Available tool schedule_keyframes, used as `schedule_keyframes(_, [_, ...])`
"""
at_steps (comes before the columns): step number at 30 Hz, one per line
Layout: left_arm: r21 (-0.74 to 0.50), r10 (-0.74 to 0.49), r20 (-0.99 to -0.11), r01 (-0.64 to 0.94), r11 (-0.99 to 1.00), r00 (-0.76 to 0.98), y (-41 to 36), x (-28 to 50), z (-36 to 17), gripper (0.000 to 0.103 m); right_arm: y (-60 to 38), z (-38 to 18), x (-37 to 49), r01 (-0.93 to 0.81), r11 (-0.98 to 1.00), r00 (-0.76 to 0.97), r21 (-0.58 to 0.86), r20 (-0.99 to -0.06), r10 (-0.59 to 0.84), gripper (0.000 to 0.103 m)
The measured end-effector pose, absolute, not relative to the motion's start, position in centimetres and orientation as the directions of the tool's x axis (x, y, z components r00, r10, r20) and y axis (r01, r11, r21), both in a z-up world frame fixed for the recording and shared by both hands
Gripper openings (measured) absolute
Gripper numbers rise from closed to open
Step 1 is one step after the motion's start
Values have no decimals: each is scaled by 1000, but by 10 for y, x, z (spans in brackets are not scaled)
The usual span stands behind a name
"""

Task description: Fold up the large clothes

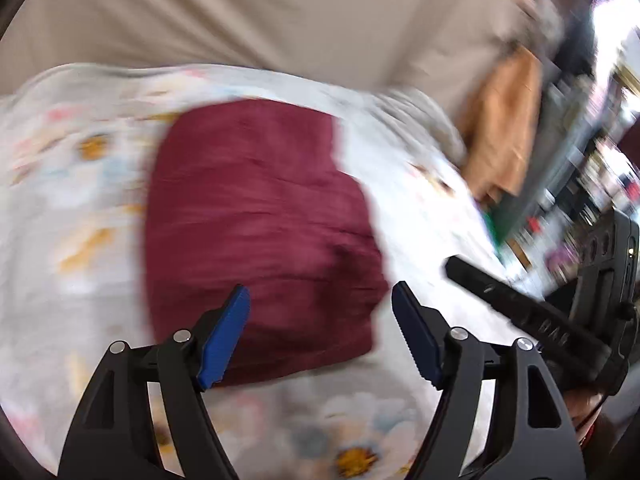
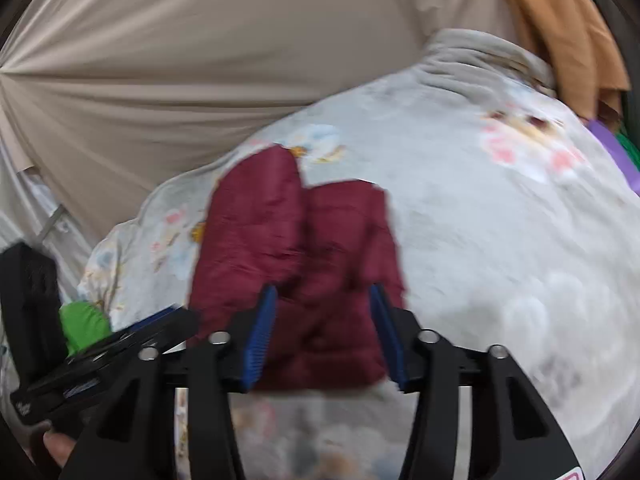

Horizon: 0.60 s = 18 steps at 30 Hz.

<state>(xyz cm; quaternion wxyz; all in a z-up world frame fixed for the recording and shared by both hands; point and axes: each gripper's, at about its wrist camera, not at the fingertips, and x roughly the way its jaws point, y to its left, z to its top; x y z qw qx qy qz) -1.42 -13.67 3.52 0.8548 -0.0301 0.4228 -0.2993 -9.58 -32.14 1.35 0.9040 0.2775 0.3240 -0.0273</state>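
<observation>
Both grippers (image 1: 320,336) (image 2: 322,334) gape empty over maroon garment (image 1: 260,232) on floral bedspread (image 1: 60,200), beige curtain (image 2: 180,60) behind.

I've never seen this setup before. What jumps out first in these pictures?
The dark red folded garment in the middle, lying on a pale flowered blanket. In front of each camera, black tongs with blue pads stand open above it, holding nothing. An orange-brown cloth hangs at the far right.

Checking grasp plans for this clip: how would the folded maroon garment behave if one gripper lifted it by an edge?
The maroon garment looks puffy and quilted, so probably light but floppy; lifted by one edge, its folds would likely fall open. Its sheen hints it may slip.
</observation>
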Motion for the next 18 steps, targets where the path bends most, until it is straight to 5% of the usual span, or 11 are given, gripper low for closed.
schedule_keyframes(7, [-272, -339, -815, 207, 940, 470, -82, 34, -14, 66, -292, -18, -11, 254, 872, 667, 418, -729, 155, 63])
schedule_keyframes(8, [-264, -322, -841, 191, 946, 435, -83, 39, -27, 59, -289, -29, -3, 286, 874, 622, 393, -770, 143, 51])
schedule_keyframes(9, [-269, -324, -848, 187, 945, 419, -87, 39, -32, 59, -288, -36, 0, 294, 872, 599, 393, -786, 152, 21])
schedule_keyframes(10, [-273, -326, -850, 183, 944, 414, -89, 41, -34, 58, -288, -37, -1, 299, 867, 599, 398, -786, 154, 12])
schedule_keyframes(14, [-234, -322, -844, 246, 941, 429, -105, 35, -26, 59, -306, -6, -50, 243, 838, 770, 488, -622, 139, 5])
schedule_keyframes(18, [-154, -275, -890, 328, 932, 364, -145, 33, -47, 60, -323, -53, -63, 351, 842, 666, 409, -742, 82, 5])
